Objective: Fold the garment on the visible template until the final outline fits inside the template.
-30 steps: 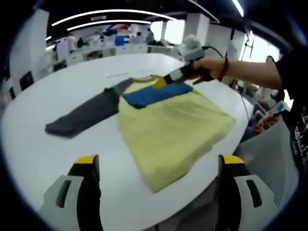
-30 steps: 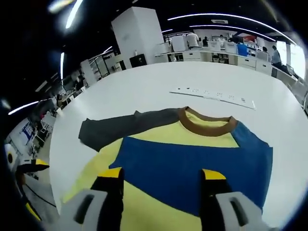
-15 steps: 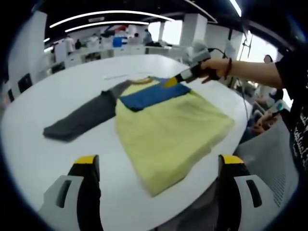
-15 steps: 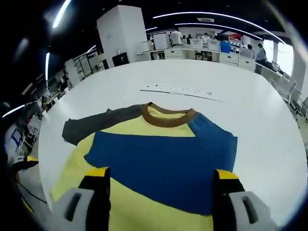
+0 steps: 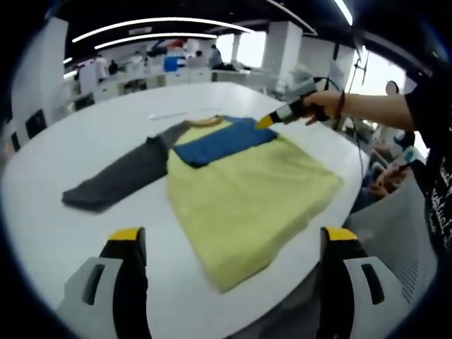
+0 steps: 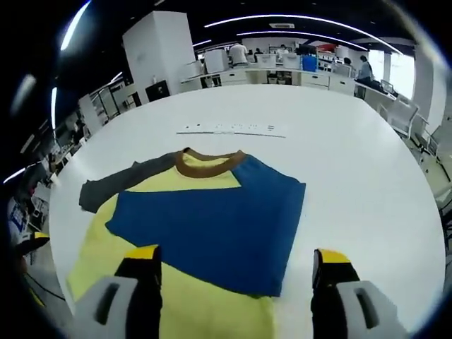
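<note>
1. The long-sleeved shirt (image 5: 247, 191) lies flat on the round white table (image 5: 56, 233), its soft yellow body spread smooth and roughly rectangular. One blue sleeve (image 6: 212, 226) is folded across the chest as a broad band, and one dark grey sleeve (image 5: 120, 173) stretches straight out from the shoulder onto bare tabletop.
2. A brown ribbed collar (image 6: 205, 161) forms a shallow curve at the top of the shirt, just above the blue sleeve.
3. Beyond the collar, a single thin pale strip (image 6: 229, 129) with small marks lies on the table, apart from the shirt.
4. The left gripper (image 5: 229, 258) hangs near the shirt's hem end, its two yellow-tipped jaws spread wide with nothing between them.
5. The right gripper (image 6: 233, 272) is above the blue sleeve's lower edge, jaws parted wide and empty. In the left gripper view the right gripper is a slim tool with a yellow tip beside the shirt's shoulder, held in a hand (image 5: 325, 106) on an outstretched arm with a dark wristband.
</note>
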